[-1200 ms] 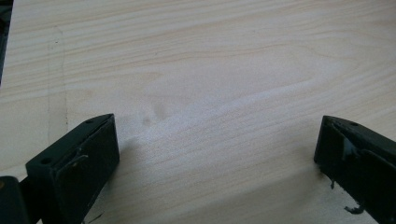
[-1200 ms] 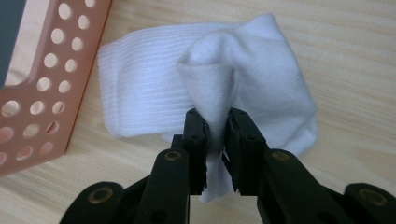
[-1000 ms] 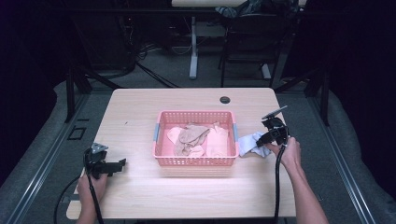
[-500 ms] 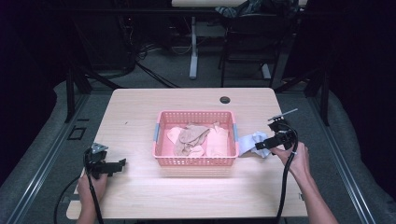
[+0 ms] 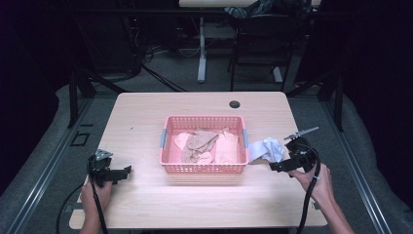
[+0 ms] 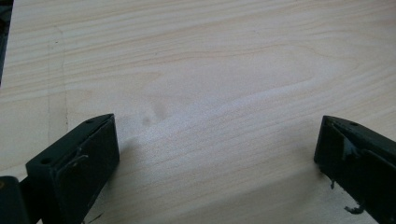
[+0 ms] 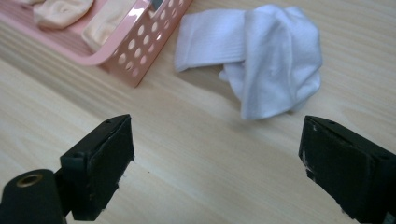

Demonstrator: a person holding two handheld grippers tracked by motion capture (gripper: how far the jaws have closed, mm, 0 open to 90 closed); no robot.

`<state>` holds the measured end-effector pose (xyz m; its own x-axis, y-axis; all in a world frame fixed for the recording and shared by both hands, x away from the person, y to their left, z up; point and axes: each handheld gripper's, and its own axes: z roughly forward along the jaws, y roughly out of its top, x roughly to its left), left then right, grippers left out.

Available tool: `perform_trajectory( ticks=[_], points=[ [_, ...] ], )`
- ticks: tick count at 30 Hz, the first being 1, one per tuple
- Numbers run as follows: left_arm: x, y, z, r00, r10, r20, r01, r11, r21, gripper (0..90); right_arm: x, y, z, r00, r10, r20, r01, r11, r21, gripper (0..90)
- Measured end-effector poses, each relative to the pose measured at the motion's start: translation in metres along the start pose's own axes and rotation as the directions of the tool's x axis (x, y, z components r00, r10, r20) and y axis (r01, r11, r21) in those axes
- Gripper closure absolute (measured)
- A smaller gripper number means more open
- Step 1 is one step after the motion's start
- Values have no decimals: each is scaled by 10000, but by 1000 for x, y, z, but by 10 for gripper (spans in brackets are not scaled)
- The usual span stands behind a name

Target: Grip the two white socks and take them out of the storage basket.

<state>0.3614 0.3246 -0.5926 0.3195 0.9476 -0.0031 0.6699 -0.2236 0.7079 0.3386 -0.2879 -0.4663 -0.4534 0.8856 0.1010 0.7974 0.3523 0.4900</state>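
Observation:
A pink plastic basket [image 5: 168, 131] [image 7: 140, 44] stands in the middle of the wooden table and holds several beige and tan socks [image 5: 199, 144]. A crumpled white sock [image 5: 269, 148] [image 7: 266, 56] lies on the table just right of the basket. My right gripper [image 5: 273, 168] [image 7: 219, 168] is open, a short way in front of the white sock, with nothing between its jaws. My left gripper [image 5: 127, 170] [image 6: 217, 158] rests open near the table's front left, over bare wood.
A small dark round hole [image 5: 234, 104] sits near the table's far edge. Dark floor, chair legs and cables lie beyond the table. Cables trail from both grippers off the front edge.
My right gripper has let go of the white sock and drawn back toward the person. The sock now lies on the table beside the basket. The left gripper has stayed still.

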Motion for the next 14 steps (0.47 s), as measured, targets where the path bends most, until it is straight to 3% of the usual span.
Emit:
perform_trajectory(
  ticks=[4,14],
  points=[
    [0,0,0,10000,1,0,-1,10000,-1,0,5,-12,-1,9997,-235,38,235,9997,98,97],
    [0,0,0,10000,-20,5,20,10000,-23,0,11,-34,10,9996,-275,20,274,9986,449,115]
  ],
)
